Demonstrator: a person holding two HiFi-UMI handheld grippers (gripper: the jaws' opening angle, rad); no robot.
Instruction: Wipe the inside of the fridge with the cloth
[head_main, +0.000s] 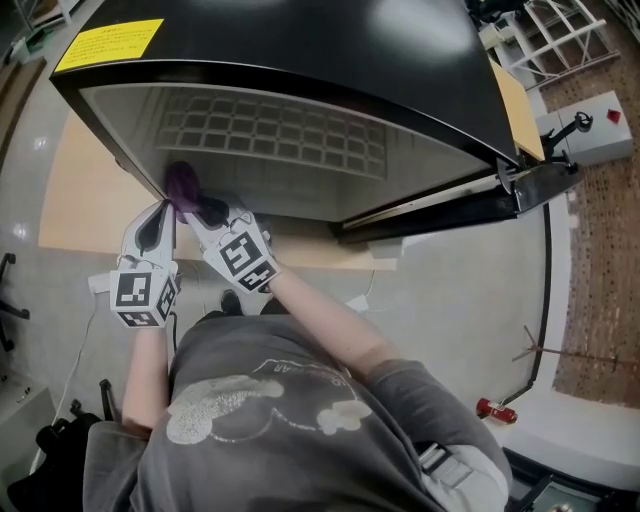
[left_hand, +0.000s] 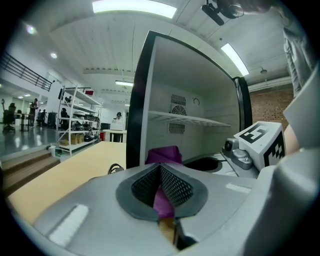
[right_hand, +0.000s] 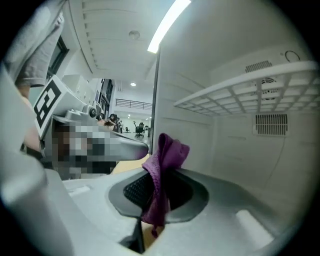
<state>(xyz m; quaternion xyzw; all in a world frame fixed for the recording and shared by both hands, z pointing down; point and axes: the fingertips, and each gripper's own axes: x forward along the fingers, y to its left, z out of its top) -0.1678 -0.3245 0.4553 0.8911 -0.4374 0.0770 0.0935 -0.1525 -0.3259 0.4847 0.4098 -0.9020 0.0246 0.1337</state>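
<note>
My left tool (head_main: 167, 210) points up from a straight, near-vertical forearm, at the left edge of the open fridge (head_main: 300, 60), which stands on the wooden tabletop (head_main: 90, 190). Its jaws are pinched on the purple cloth (head_main: 182, 183), a fold of which sits between the pads (left_hand: 172, 187). Just beside it, my right tool (head_main: 205, 212) comes in on a forearm angled up-left from the lower right and is also clamped on the cloth (right_hand: 162, 170). The cloth bunches between both tips at the fridge's front left corner, below the wire shelf (head_main: 270, 130).
</note>
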